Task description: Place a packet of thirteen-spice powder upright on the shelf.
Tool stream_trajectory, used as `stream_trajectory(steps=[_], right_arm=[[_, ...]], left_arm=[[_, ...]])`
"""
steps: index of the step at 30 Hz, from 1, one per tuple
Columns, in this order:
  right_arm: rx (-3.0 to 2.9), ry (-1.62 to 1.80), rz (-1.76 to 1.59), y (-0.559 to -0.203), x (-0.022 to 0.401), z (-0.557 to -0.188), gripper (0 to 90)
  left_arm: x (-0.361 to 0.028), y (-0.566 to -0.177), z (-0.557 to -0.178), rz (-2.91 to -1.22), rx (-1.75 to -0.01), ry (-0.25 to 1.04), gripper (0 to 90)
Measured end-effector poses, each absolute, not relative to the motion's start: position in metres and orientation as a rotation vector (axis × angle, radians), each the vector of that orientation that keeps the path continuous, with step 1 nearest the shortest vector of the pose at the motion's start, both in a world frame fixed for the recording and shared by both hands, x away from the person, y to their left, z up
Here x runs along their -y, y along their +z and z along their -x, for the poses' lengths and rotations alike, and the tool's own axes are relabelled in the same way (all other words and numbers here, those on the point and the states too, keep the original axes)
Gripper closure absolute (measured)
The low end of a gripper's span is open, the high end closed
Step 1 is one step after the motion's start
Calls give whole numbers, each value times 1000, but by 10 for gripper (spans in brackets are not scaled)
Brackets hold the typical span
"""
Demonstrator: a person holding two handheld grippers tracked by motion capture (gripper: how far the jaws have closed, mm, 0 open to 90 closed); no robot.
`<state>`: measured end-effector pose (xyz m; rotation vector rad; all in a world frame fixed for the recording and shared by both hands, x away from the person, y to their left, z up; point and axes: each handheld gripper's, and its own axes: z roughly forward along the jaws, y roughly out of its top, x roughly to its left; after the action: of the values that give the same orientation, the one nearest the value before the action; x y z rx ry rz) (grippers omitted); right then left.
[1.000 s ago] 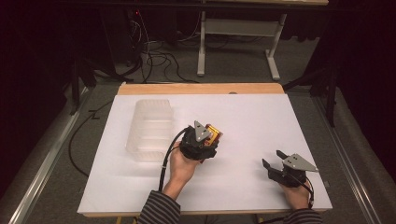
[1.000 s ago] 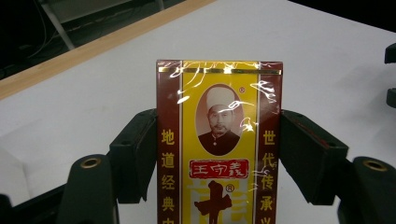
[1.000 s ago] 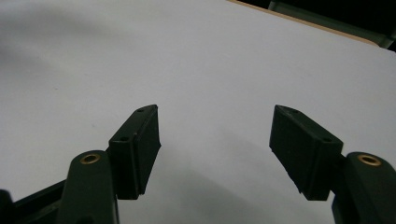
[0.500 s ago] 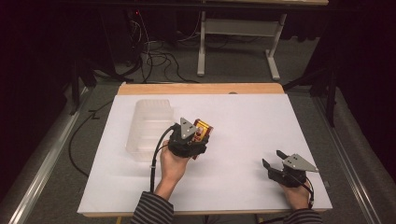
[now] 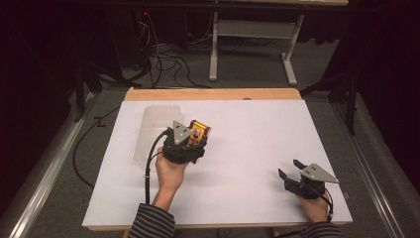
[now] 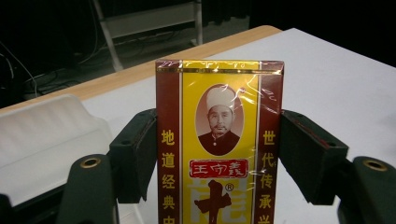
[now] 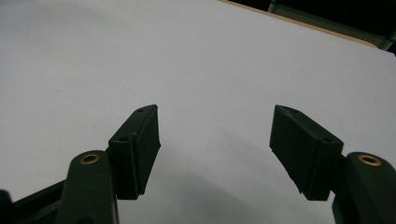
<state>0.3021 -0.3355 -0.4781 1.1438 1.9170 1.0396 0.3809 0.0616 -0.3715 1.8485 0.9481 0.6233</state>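
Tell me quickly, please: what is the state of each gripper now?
Left gripper: closed on the yellow and red box, pads pressing both its sides.
Right gripper: open, holding nothing, over the white table.

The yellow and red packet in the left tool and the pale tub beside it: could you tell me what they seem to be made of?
The packet looks like printed card under a glossy clear film: highlights and fine wrinkles run across its face. The tub seems to be translucent, milky plastic with a ribbed, matt surface, though the high view is too soft to be sure.
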Motion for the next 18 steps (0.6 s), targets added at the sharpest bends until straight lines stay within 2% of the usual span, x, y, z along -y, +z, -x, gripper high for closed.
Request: stream_trajectory(steps=[18], right_arm=[[-1917,1040,-1144,-478,336,-302,336]], left_arm=[[-94,-372,-383,-1817,-1033,714,329]])
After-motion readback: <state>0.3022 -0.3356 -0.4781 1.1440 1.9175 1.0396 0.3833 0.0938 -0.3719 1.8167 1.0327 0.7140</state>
